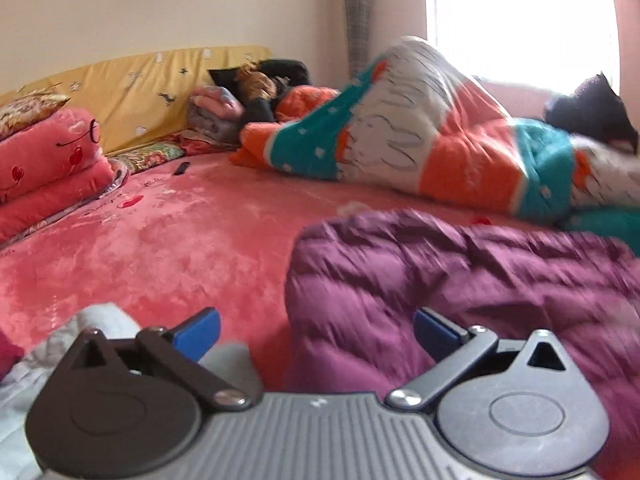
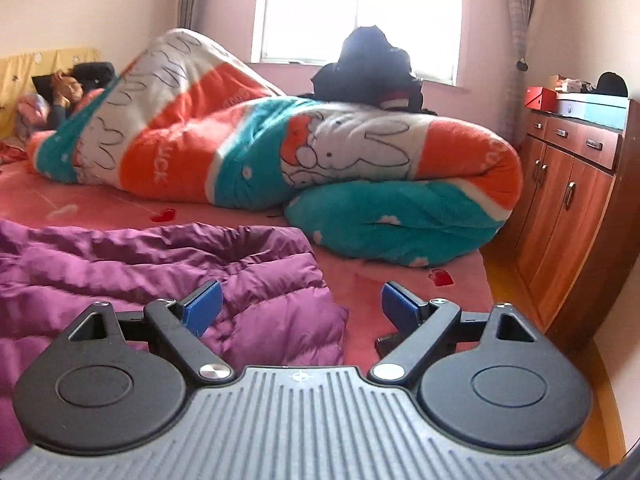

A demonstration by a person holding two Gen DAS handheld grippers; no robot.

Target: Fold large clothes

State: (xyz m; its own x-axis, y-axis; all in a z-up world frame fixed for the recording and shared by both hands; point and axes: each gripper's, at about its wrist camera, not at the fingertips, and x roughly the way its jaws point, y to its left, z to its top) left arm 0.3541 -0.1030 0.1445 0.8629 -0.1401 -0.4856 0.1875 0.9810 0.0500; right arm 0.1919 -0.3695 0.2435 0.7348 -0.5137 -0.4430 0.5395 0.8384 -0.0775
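A purple quilted down jacket [image 1: 460, 280] lies crumpled on the pink bed cover [image 1: 180, 240]. In the left wrist view my left gripper [image 1: 316, 330] is open and empty, its jaws wide apart just above the jacket's left edge. In the right wrist view the jacket [image 2: 160, 272] fills the lower left. My right gripper [image 2: 302, 308] is open and empty, over the jacket's right corner, with its right finger over bare cover.
A rolled orange, teal and white rabbit-print quilt [image 2: 300, 152] lies across the far side of the bed, with dark clothes [image 2: 372, 68] on top. Folded pink blankets [image 1: 48, 160] sit at the head. A wooden cabinet [image 2: 568, 200] stands right of the bed. White cloth [image 1: 92, 320] lies near my left gripper.
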